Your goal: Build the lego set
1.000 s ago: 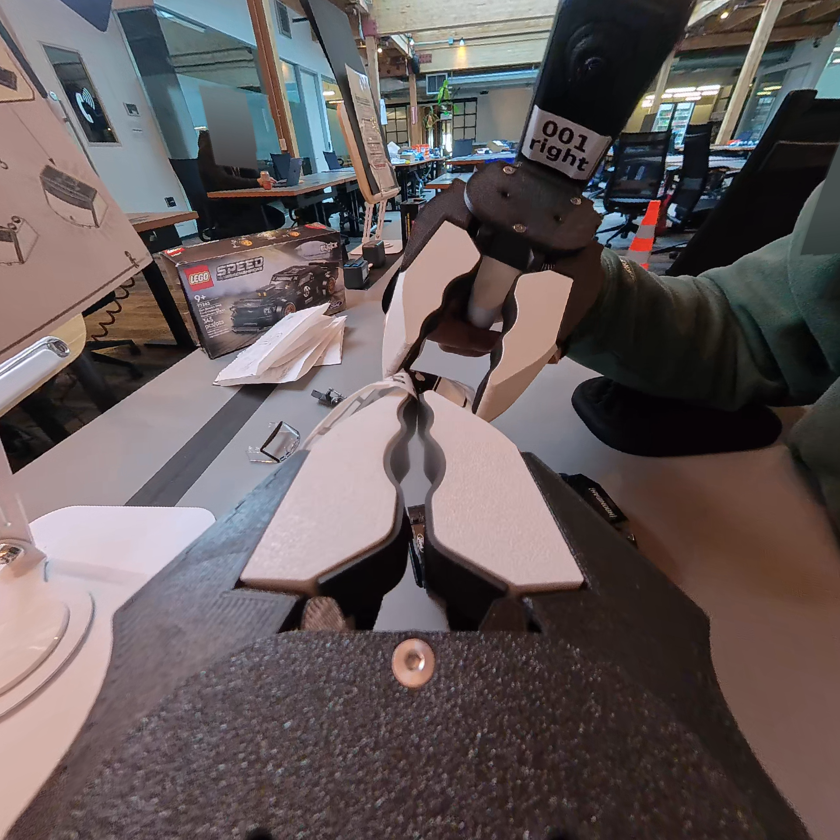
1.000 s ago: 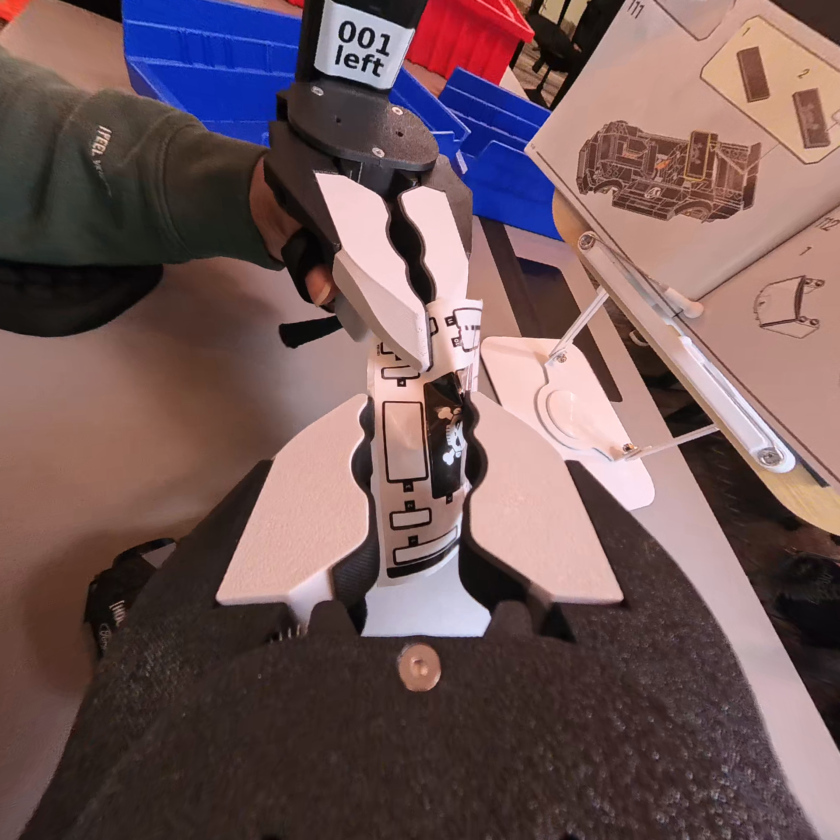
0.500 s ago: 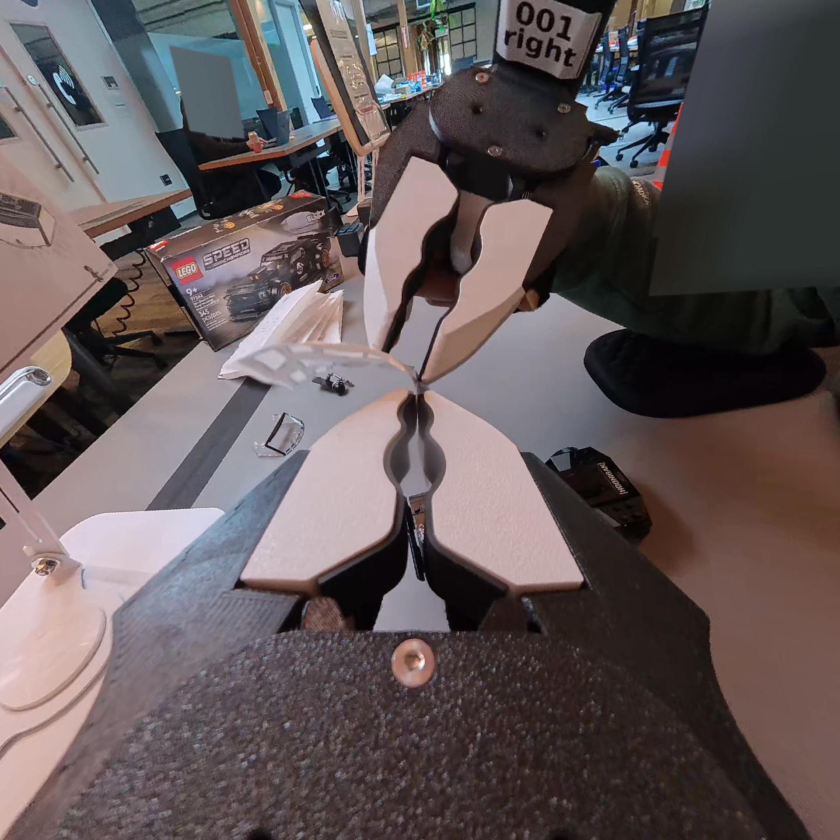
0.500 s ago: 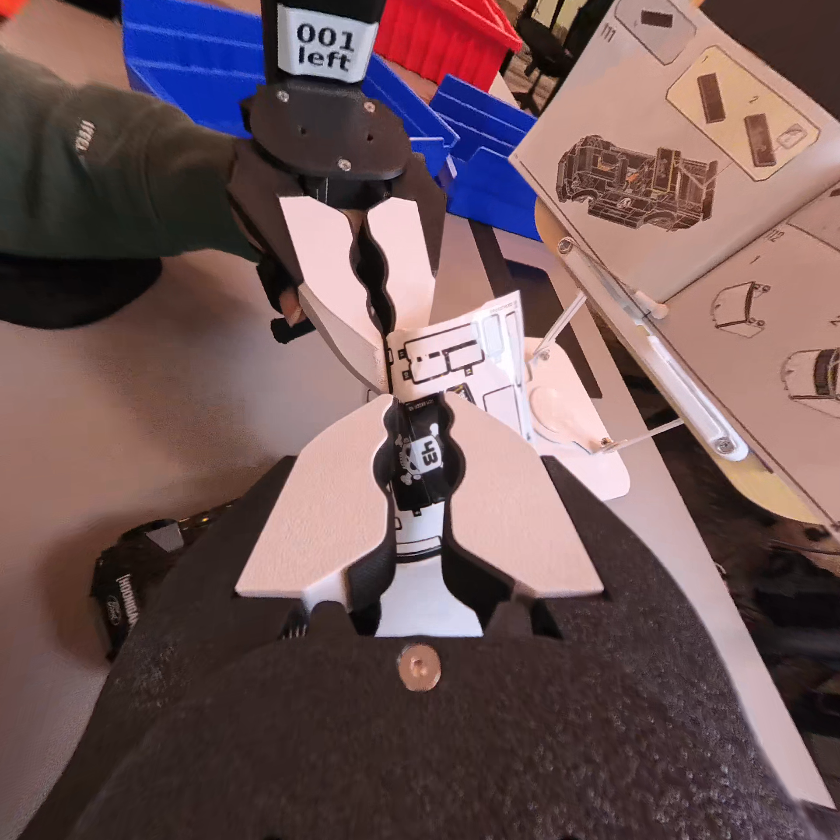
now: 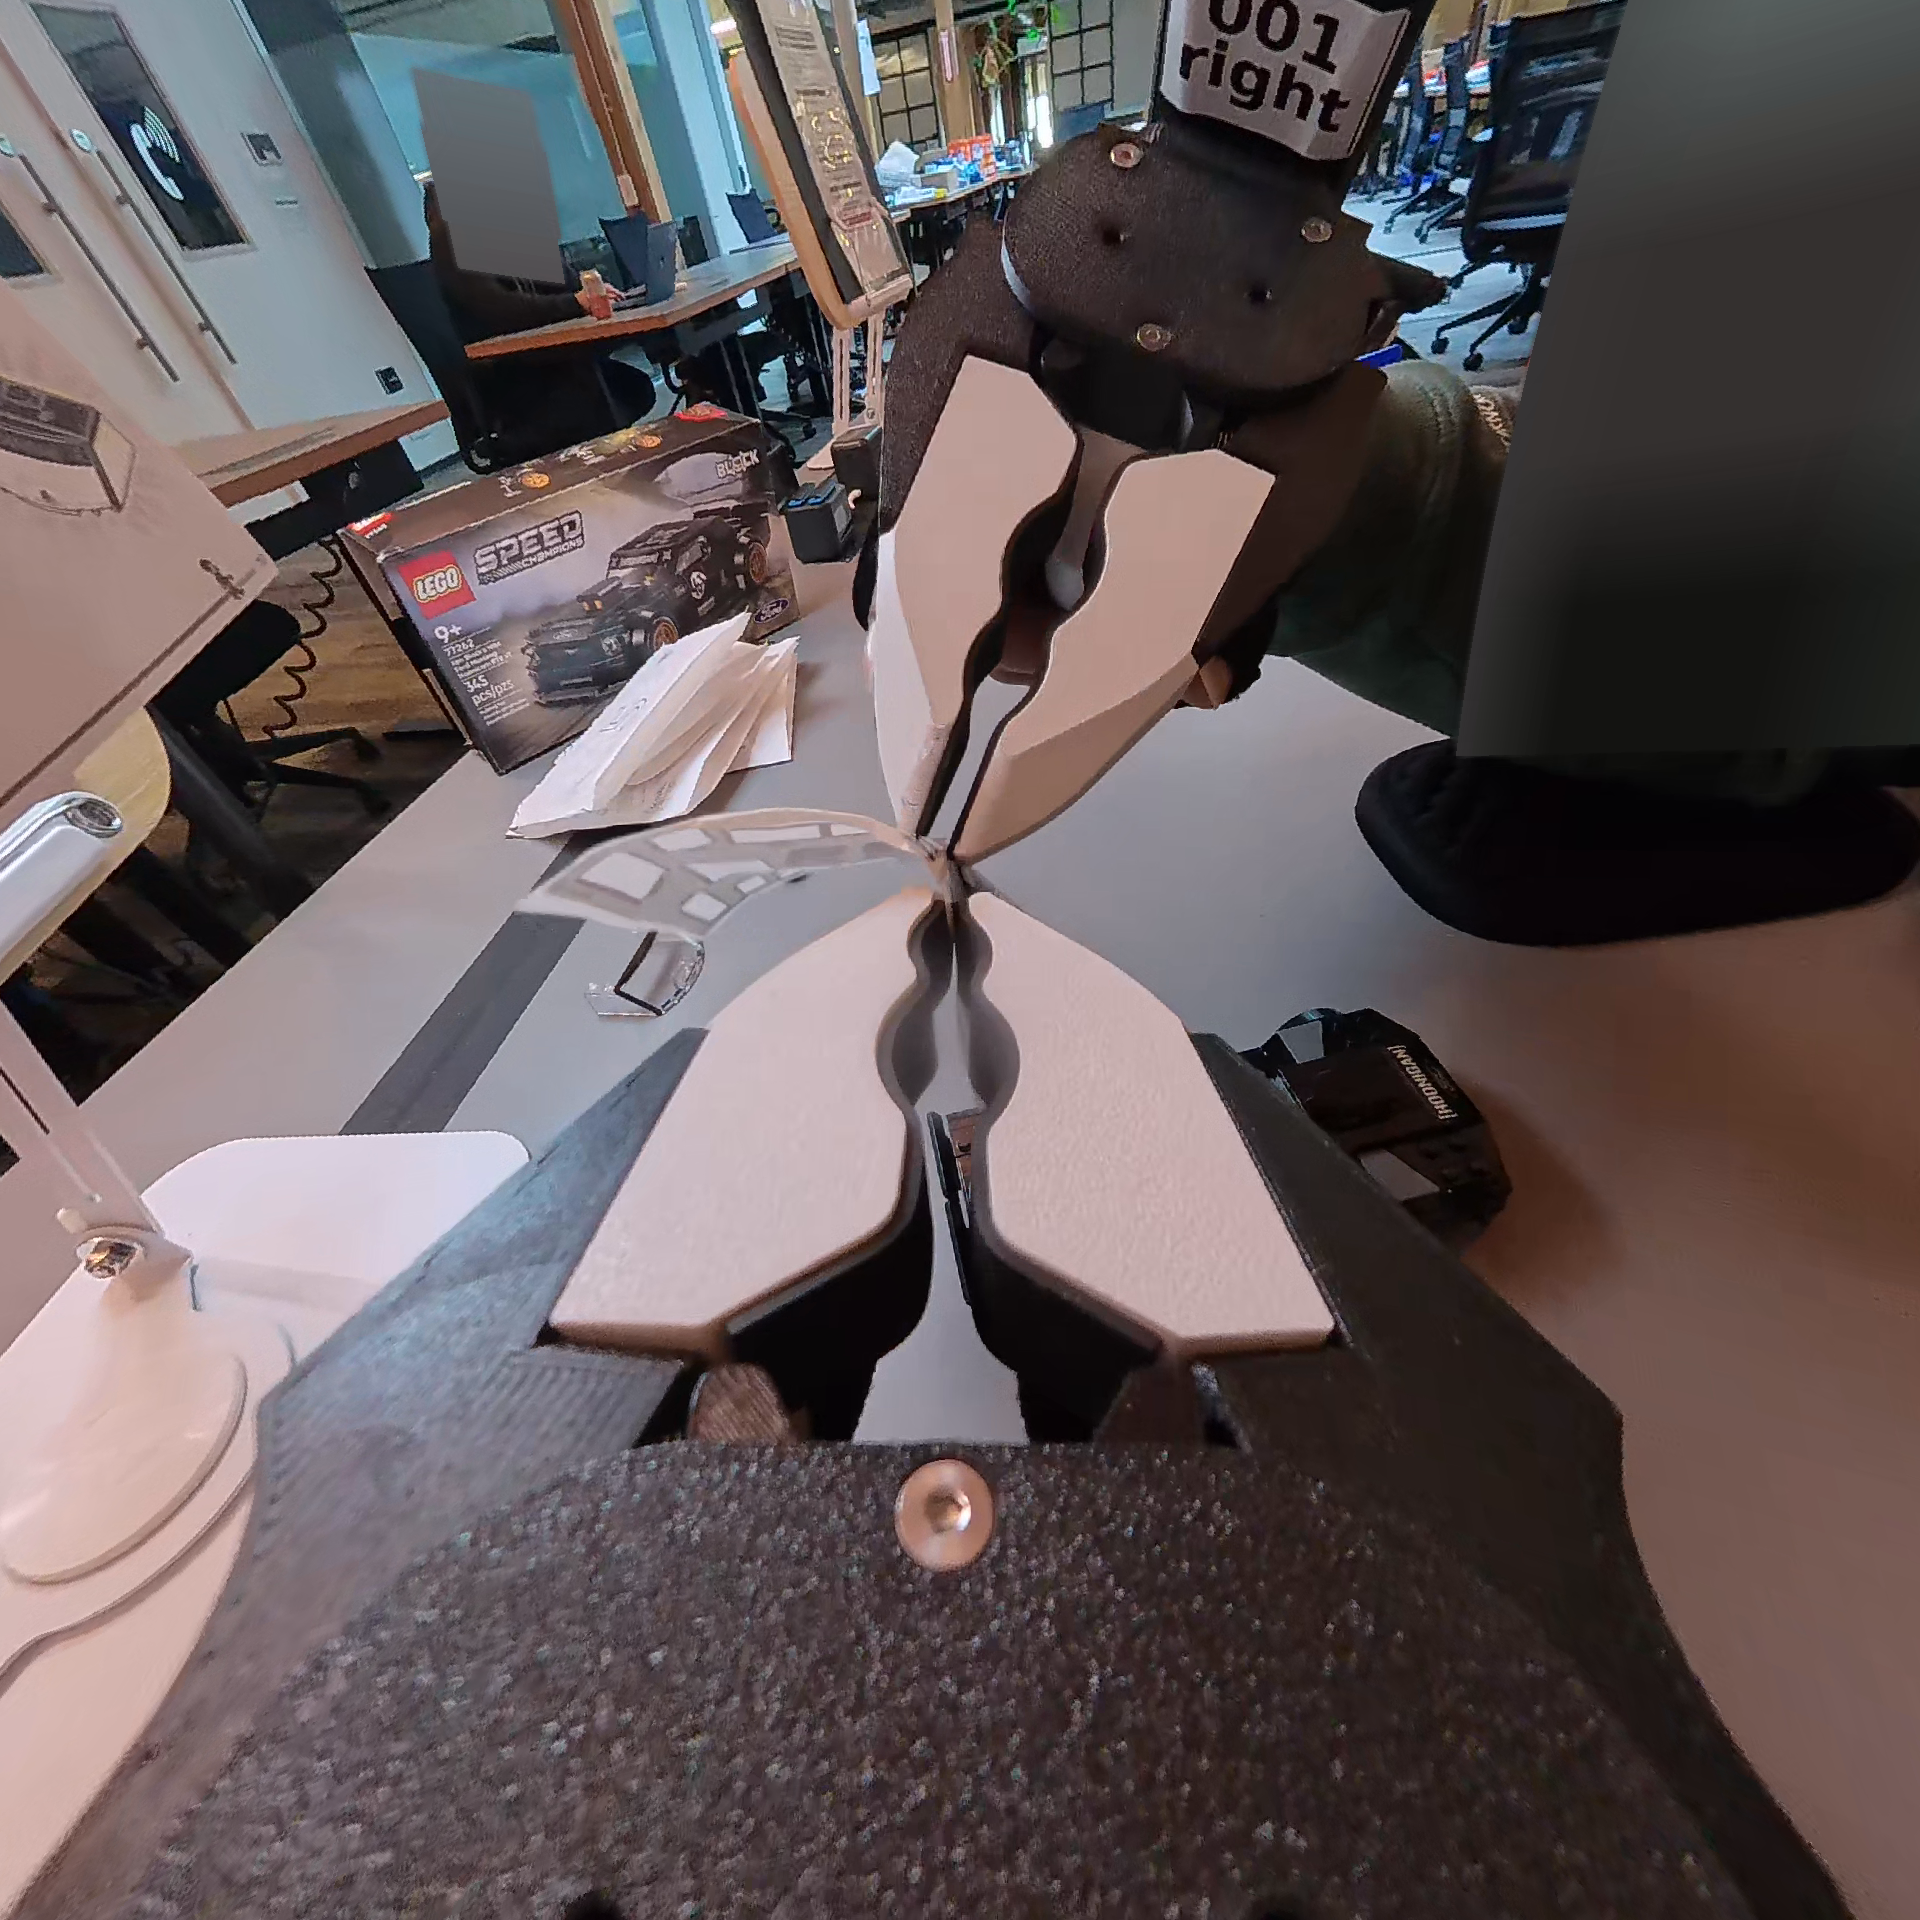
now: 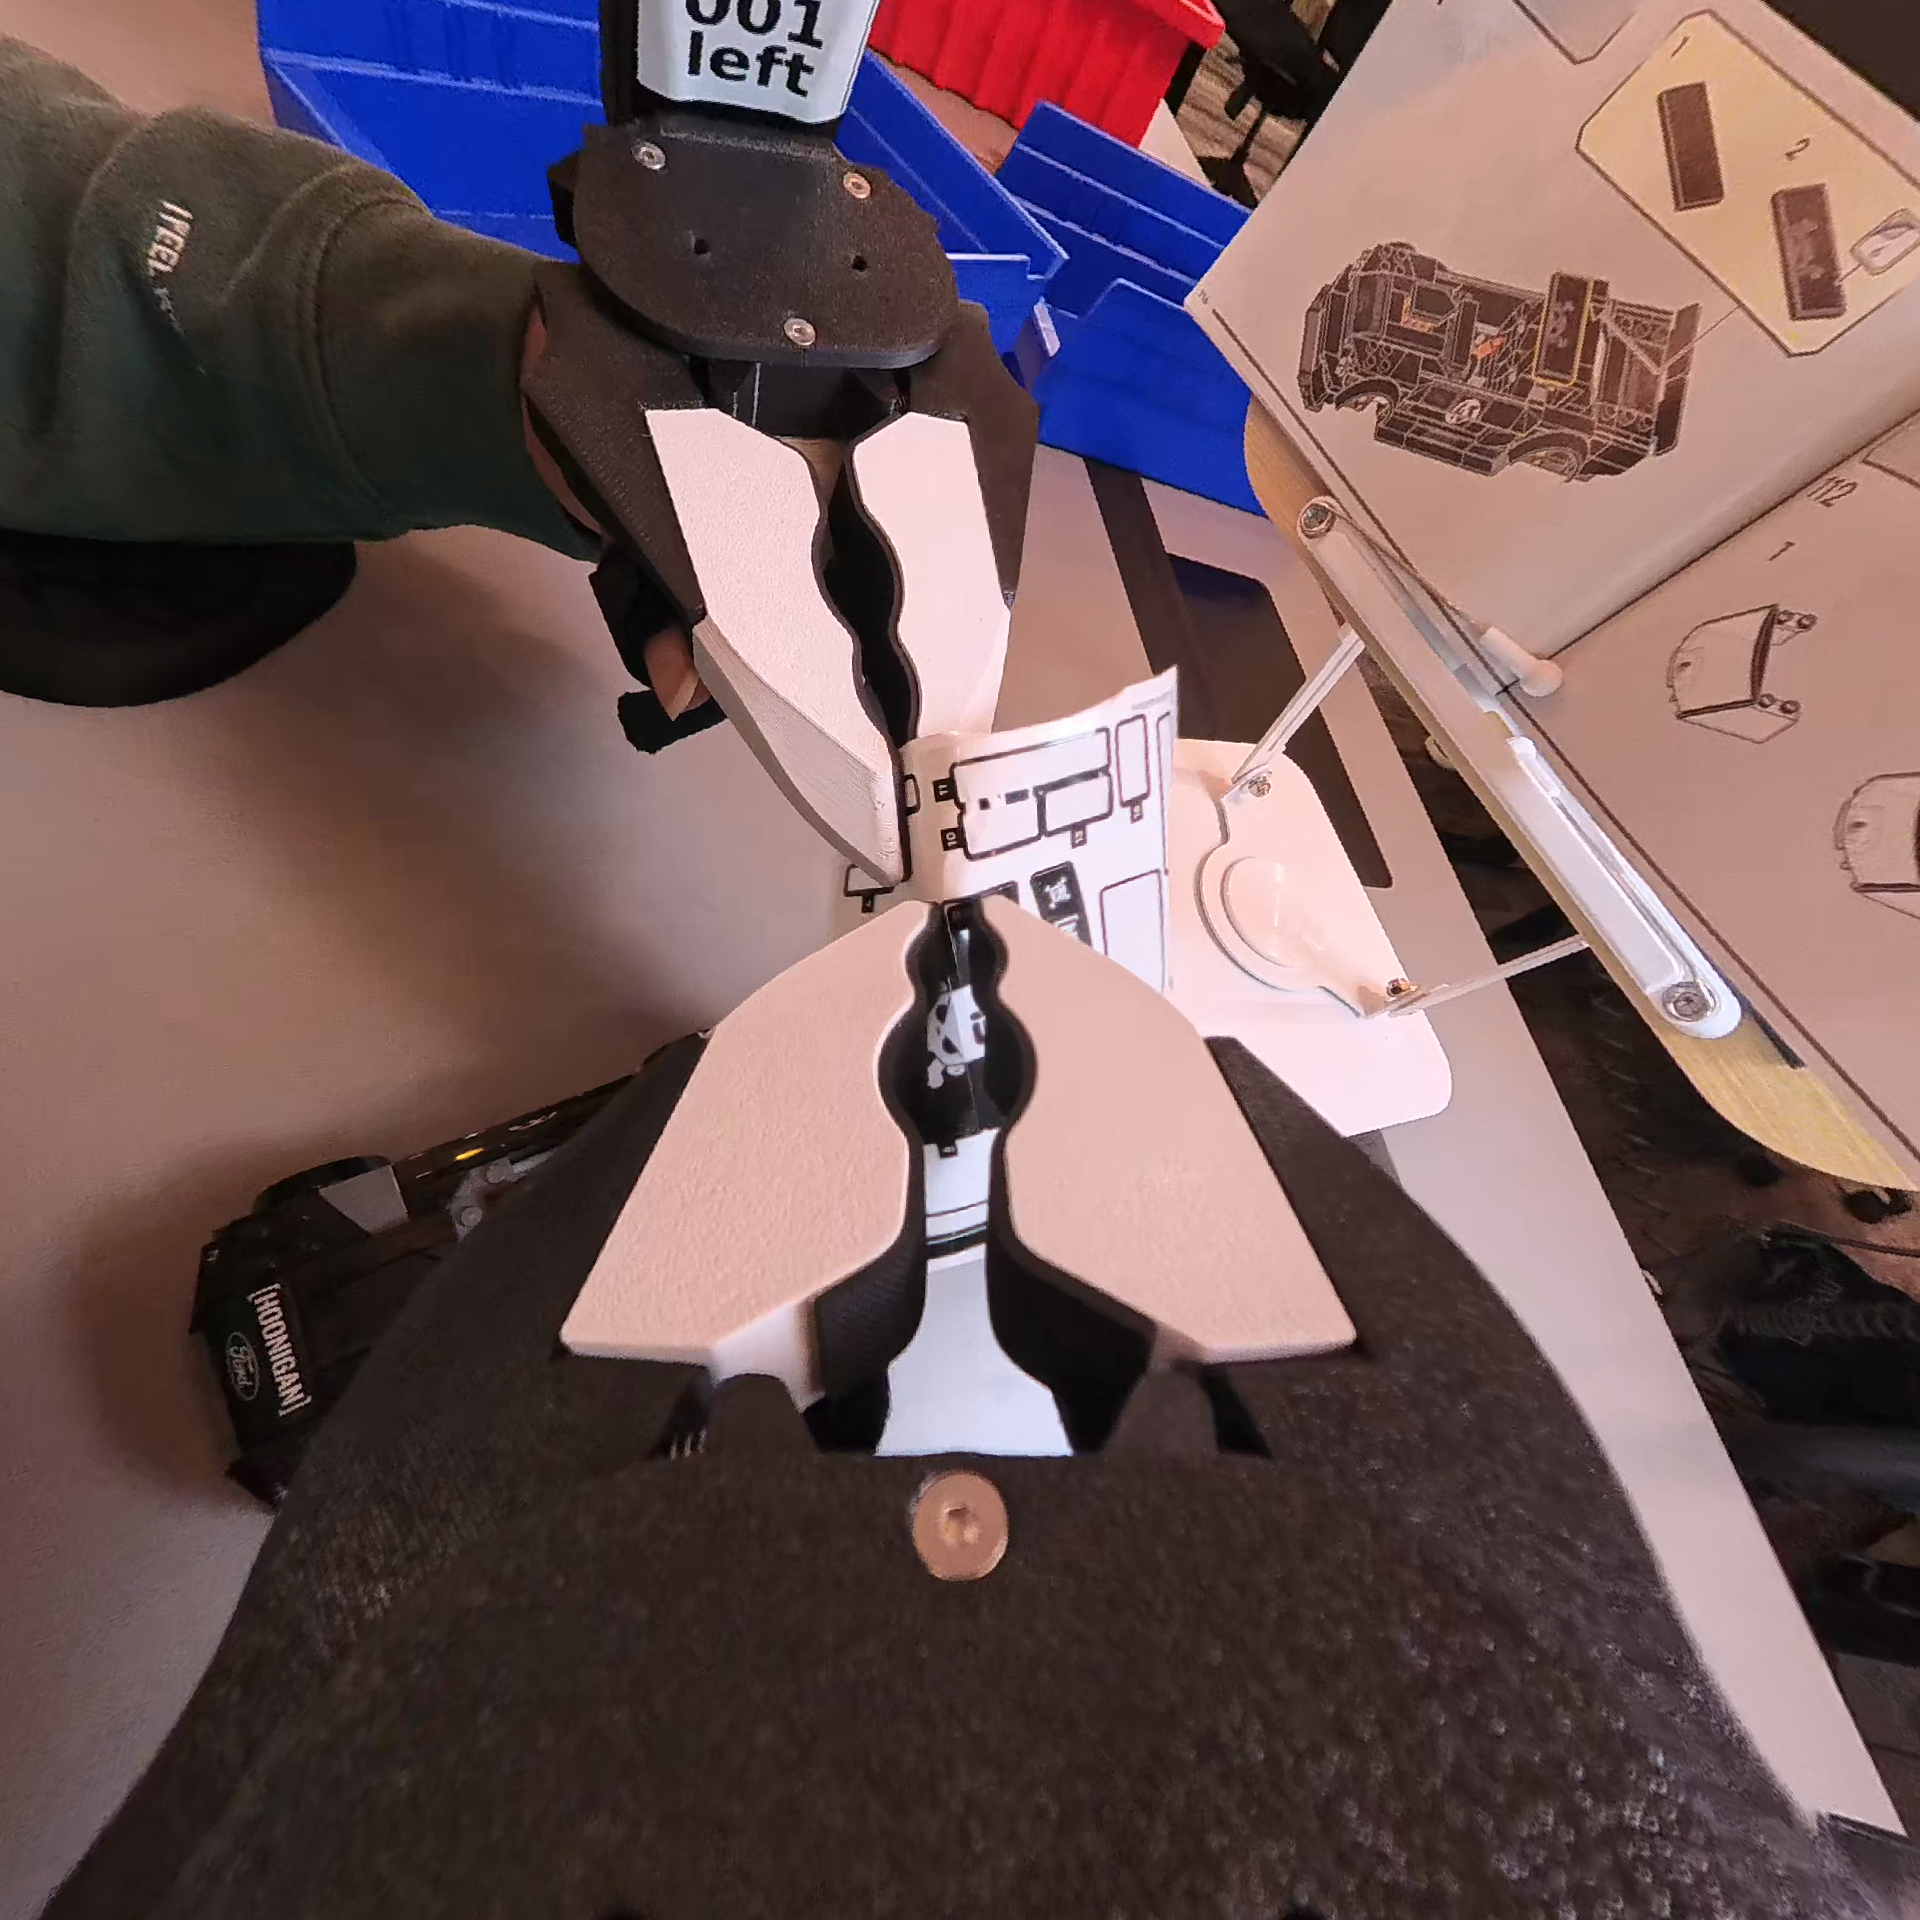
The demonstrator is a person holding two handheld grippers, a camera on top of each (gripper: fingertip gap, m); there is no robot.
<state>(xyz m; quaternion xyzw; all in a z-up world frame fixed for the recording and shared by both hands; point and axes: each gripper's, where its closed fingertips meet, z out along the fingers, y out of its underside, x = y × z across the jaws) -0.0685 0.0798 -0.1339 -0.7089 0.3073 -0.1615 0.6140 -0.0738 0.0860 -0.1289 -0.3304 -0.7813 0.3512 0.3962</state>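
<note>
Jaws pinched on both — right gripper (image 6: 954, 906) now holds sticker (image 6: 964, 1039), left gripper (image 5: 952, 902) holds sheet (image 6: 1049, 821); sticker peeling free, nearly ready for placing.

Pinching a corner of the curling sticker sheet (image 5: 717, 868) with the left claw (image 5: 951, 902), fingers closed, above the grey counter (image 5: 1195, 883); meeting the right claw (image 5: 940, 831) tip to tip, its fingers nearly closed on the same corner; passing over a clear windscreen piece (image 5: 649, 982), with paper bags (image 5: 675, 732) and the set's box (image 5: 582, 571) lying beyond, black car model (image 5: 1392, 1122) sitting at right
</note>
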